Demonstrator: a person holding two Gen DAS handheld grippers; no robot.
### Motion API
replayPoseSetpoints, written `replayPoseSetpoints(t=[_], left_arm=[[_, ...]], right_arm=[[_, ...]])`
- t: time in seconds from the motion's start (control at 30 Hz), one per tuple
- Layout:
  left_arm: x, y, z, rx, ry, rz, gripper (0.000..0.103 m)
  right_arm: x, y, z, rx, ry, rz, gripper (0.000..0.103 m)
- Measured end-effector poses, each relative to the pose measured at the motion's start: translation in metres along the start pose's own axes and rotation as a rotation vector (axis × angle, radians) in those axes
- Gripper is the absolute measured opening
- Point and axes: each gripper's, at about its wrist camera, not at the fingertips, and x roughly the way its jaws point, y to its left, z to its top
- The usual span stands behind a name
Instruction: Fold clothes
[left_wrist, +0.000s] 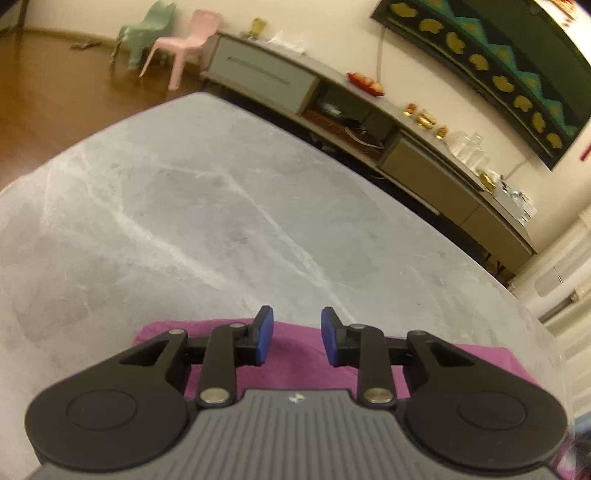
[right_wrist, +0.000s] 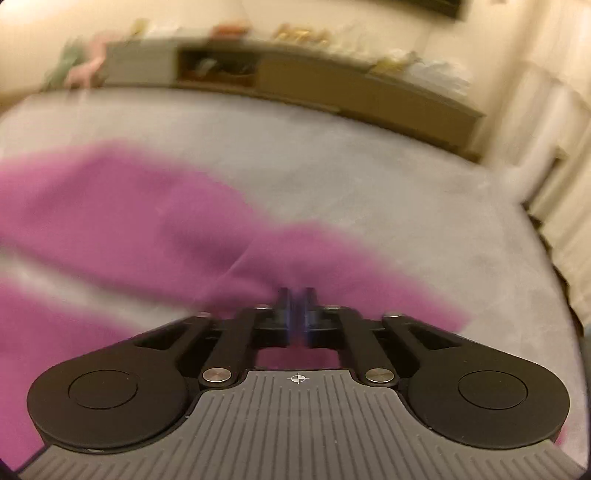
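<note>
Two grippers work over one purple garment (right_wrist: 122, 214) spread on a grey marbled table (left_wrist: 207, 206). In the left wrist view the left gripper (left_wrist: 297, 341) has its blue-padded fingers (left_wrist: 265, 339) spread apart with a clear gap between them and nothing caught there; the cloth lies directly beneath and just ahead of the tips, its far edge running across a little beyond them, with bare tabletop stretching forward from that edge. Whether the pads touch the fabric cannot be told. Ahead and to the right of this tool, past the table's far edge, a long low sideboard (left_wrist: 369, 122) stands against the wall with small items on top; farther off to the left ahead sit a pink chair (left_wrist: 184, 44) and a green chair (left_wrist: 147, 31) on the wooden floor.

In the right wrist view, which is blurred, the right gripper (right_wrist: 296, 314) has its fingers pressed nearly together, pinching a fold of the purple cloth at the tips. From there the fabric spreads ahead and to the left of the tool, with another stretch beneath its body and a strip of table showing between on the left
</note>
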Motion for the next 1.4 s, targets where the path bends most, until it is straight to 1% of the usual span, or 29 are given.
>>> replayPoseSetpoints(t=[0.07,0.1,0.17,0.2,0.23,0.27,0.3,0.33,0.37,0.4,0.47,0.53,0.57,0.6,0.63,0.67,0.7,0.8,0.87,0.97,1.0,1.03,1.07,1.1,1.17,1.23,1.27,1.33,1.4], left_arm=[[-0.004,-0.001,0.000,0.019,-0.017,0.020,0.028],[-0.007,-0.002,0.001,0.027,-0.023,0.040,0.028],[-0.003,-0.002,0.000,0.040,-0.022,0.094,0.028],[-0.001,-0.002,0.000,0.045,-0.015,0.109,0.028],[0.002,-0.002,0.000,0.049,-0.007,0.124,0.028],[0.004,-0.002,0.000,0.053,0.003,0.131,0.028],[0.006,-0.003,-0.002,0.061,0.018,0.125,0.031],[0.009,-0.005,-0.005,0.073,0.036,0.120,0.037],[0.013,-0.008,-0.009,0.089,0.053,0.119,0.042],[0.016,-0.011,-0.012,0.104,0.071,0.118,0.052],[0.020,-0.017,-0.020,0.123,0.089,0.131,0.054],[0.022,-0.021,-0.027,0.134,0.095,0.140,0.055],[0.022,-0.023,-0.029,0.138,0.096,0.141,0.055],[0.021,-0.023,-0.029,0.139,0.093,0.136,0.055],[0.020,-0.023,-0.029,0.139,0.090,0.124,0.054],[0.017,-0.023,-0.029,0.138,0.085,0.112,0.053],[0.015,-0.023,-0.030,0.138,0.081,0.103,0.053],[0.011,-0.026,-0.033,0.147,0.079,0.095,0.053],[0.011,-0.031,-0.035,0.161,0.080,0.088,0.054],[0.011,-0.039,-0.041,0.200,0.080,0.075,0.054],[0.011,-0.042,-0.043,0.216,0.079,0.069,0.052],[0.011,-0.045,-0.045,0.231,0.078,0.063,0.042],[0.011,-0.048,-0.048,0.249,0.075,0.066,0.031],[0.012,-0.051,-0.051,0.262,0.067,0.080,0.013],[0.009,-0.055,-0.055,0.256,0.036,0.106,0.011],[0.001,-0.063,-0.061,0.270,-0.002,0.101,0.010],[-0.006,-0.068,-0.065,0.281,-0.025,0.085,0.010],[-0.028,-0.091,-0.090,0.358,-0.073,-0.018,0.010],[-0.050,-0.125,-0.136,0.534,-0.096,-0.141,0.010]], right_arm=[[-0.012,-0.060,0.011,0.204,-0.075,-0.128,0.000],[-0.012,-0.086,0.010,0.287,-0.073,-0.185,0.000],[-0.002,-0.129,-0.005,0.417,-0.014,-0.285,0.002],[0.003,-0.138,-0.011,0.452,0.022,-0.294,0.005],[0.007,-0.131,-0.011,0.437,0.033,-0.228,0.005],[0.010,-0.119,-0.009,0.401,0.034,-0.132,0.011],[0.010,-0.099,-0.005,0.340,0.024,-0.046,0.036],[0.009,-0.072,0.000,0.258,0.008,0.028,0.054],[0.009,-0.038,0.002,0.156,-0.015,0.095,0.078],[0.008,-0.007,0.002,0.065,-0.024,0.132,0.087],[0.014,0.045,-0.002,-0.089,-0.002,0.159,0.088],[0.028,0.072,-0.014,-0.177,0.074,0.148,0.086],[0.033,0.080,-0.021,-0.228,0.103,0.126,0.078],[0.033,0.079,-0.022,-0.247,0.101,0.111,0.054],[0.031,0.070,-0.016,-0.214,0.112,0.097,0.023],[0.021,0.053,-0.009,-0.138,0.107,0.090,0.003],[0.012,0.033,-0.002,-0.061,0.077,0.066,0.000],[-0.011,-0.028,0.014,0.148,-0.009,-0.037,0.000],[-0.012,-0.069,0.008,0.274,0.007,-0.117,0.000],[0.002,-0.103,-0.004,0.377,0.050,-0.208,0.002],[0.004,-0.108,-0.006,0.395,0.057,-0.238,0.013],[0.004,-0.111,-0.009,0.407,0.060,-0.268,0.019],[0.007,-0.113,-0.007,0.410,0.049,-0.286,0.033],[0.011,-0.115,-0.004,0.407,0.031,-0.298,0.051],[0.007,-0.109,0.005,0.385,-0.024,-0.295,0.058],[-0.007,-0.090,0.009,0.357,-0.081,-0.271,0.061],[-0.010,-0.083,0.011,0.342,-0.105,-0.256,0.067],[-0.013,-0.066,0.013,0.292,-0.124,-0.205,0.075],[-0.011,-0.050,0.016,0.234,-0.106,-0.157,0.078]])
